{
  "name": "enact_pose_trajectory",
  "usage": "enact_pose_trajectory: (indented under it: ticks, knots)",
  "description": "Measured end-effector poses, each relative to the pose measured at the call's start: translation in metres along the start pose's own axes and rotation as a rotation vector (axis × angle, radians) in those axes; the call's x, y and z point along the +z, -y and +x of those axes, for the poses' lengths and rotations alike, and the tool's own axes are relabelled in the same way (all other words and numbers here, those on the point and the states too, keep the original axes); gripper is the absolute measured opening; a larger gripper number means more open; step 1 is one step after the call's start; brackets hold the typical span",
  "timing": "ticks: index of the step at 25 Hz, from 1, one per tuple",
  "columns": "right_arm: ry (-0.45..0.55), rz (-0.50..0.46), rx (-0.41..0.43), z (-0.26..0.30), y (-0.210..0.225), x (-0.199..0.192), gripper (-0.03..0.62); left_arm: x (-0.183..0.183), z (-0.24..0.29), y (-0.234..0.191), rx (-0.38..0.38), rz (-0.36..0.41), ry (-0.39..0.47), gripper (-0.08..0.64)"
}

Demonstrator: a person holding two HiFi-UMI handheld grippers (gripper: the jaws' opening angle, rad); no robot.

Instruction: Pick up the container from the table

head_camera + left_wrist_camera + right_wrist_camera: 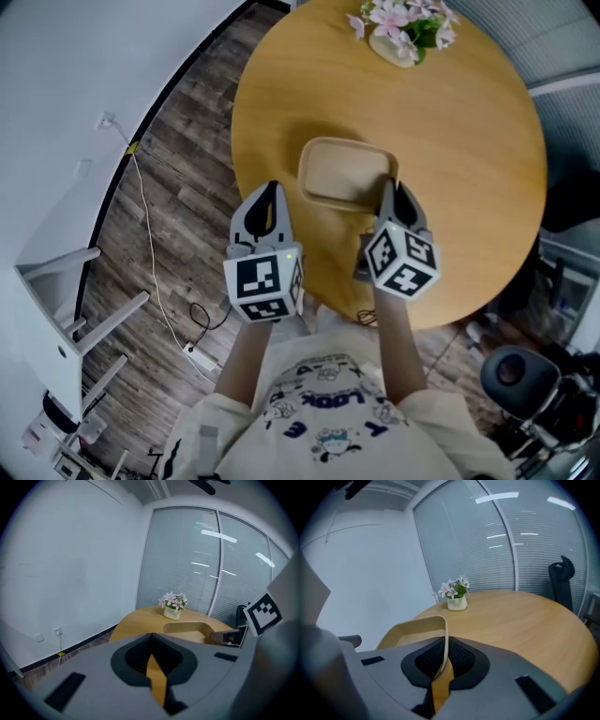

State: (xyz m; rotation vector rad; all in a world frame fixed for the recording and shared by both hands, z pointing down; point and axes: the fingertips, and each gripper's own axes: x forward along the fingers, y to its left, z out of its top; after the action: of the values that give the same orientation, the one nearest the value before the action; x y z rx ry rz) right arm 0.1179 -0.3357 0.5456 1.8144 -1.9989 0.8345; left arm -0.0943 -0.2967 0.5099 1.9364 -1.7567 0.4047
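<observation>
A shallow tan container (345,172) lies near the middle of the round wooden table (469,141). My right gripper (388,186) is at the container's right rim, and in the right gripper view the thin rim of the container (417,630) runs between the jaws of that gripper (445,639), which is shut on it. My left gripper (270,187) hovers by the table's left edge, just left of the container and apart from it. In its own view the left gripper (151,635) is shut with nothing in it, and the container (187,630) lies ahead to the right.
A pot of pink flowers (405,26) stands at the table's far side. A cable and power strip (192,349) lie on the wooden floor at the left, beside white furniture (56,319). A black office chair (525,375) sits at the lower right.
</observation>
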Motion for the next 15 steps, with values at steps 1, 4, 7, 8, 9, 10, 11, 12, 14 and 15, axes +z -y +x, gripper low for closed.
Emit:
enact_pose_trajectory:
  ticks: [1, 4, 7, 8, 9, 10, 11, 12, 14, 15]
  knots:
    - [0.013, 0.000, 0.001, -0.007, -0.003, 0.004, 0.018, 0.004, -0.006, 0.002, -0.006, 0.003, 0.013, 0.003]
    - [0.063, -0.002, 0.008, -0.023, -0.011, 0.021, 0.018, 0.020, -0.019, 0.004, -0.015, 0.015, 0.063, 0.003]
    - [0.125, -0.009, 0.016, -0.034, -0.015, 0.041, 0.018, 0.040, -0.028, 0.007, -0.025, 0.022, 0.129, 0.003]
    - [0.138, -0.011, 0.016, -0.040, -0.016, 0.045, 0.018, 0.044, -0.033, 0.009, -0.029, 0.024, 0.141, 0.003]
    - [0.146, -0.014, 0.016, -0.048, -0.017, 0.047, 0.018, 0.046, -0.041, 0.010, -0.031, 0.025, 0.148, 0.003]
    - [0.152, -0.015, 0.015, -0.057, -0.019, 0.049, 0.018, 0.048, -0.049, 0.011, -0.031, 0.026, 0.151, 0.003]
    - [0.160, -0.016, 0.015, -0.066, -0.021, 0.052, 0.018, 0.050, -0.057, 0.011, -0.030, 0.025, 0.154, 0.003]
    - [0.171, -0.016, 0.016, -0.073, -0.023, 0.056, 0.018, 0.053, -0.063, 0.010, -0.030, 0.024, 0.162, 0.003]
    - [0.202, -0.015, 0.019, -0.083, -0.029, 0.065, 0.018, 0.063, -0.073, 0.010, -0.035, 0.024, 0.196, 0.003]
    - [0.215, -0.015, 0.020, -0.088, -0.032, 0.070, 0.018, 0.069, -0.078, 0.010, -0.038, 0.025, 0.217, 0.003]
